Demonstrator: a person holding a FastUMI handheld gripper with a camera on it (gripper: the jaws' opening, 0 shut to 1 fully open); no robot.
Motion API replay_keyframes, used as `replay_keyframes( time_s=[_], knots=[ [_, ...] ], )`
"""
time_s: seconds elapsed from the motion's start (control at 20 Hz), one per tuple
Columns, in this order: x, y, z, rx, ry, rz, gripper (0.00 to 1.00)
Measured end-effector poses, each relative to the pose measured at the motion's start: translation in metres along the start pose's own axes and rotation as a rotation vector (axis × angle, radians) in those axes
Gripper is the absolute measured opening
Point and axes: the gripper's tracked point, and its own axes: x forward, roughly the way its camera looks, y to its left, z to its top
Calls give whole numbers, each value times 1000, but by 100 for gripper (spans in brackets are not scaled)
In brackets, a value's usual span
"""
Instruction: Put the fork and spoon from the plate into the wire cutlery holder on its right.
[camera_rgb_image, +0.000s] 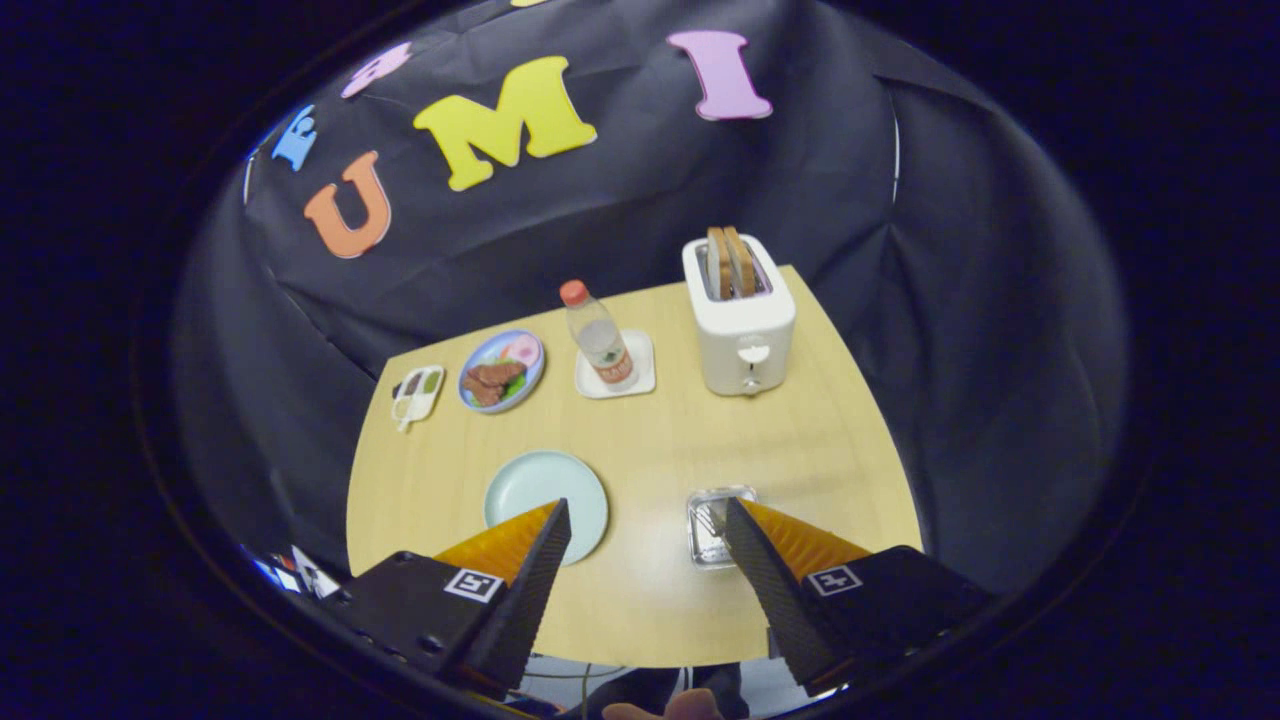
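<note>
Here, tool (648, 520) fingers wide apart, gripping nothing, above the table between plate (530, 485) and wire cutlery holder (708, 525).

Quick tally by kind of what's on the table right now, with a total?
Plates: 2, the empty pale plate and the food plate
Small white trays: 2, sauce tray, bottle tray
Bottles: 1
Toasters: 1
Wire cutlery holders: 1
Total: 7
The hand-held gripper is open above the table's near edge, holding nothing.
</note>
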Motion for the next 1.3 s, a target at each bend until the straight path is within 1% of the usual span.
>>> replay_keyframes(
  time_s=[0.15, 0.35, 0.45, 0.55, 0.65, 0.75, 0.8, 0.95, 1.3],
  knots=[
    [-25, 17, 19, -72, -171, 14, 94],
    [-74, 47, 45, -120, -430, 39, 94],
    [-92, 58, 51, -147, -537, 46, 94],
    [-120, 66, 44, -193, -640, 54, 94],
    [-137, 72, 39, -231, -738, 42, 94],
    [-141, 73, 35, -254, -791, 19, 94],
    [-142, 70, 32, -246, -803, 12, 93],
    [-145, 70, 29, -191, -799, 19, 92],
    [-146, 65, 32, -152, -816, -3, 92]
  ],
)
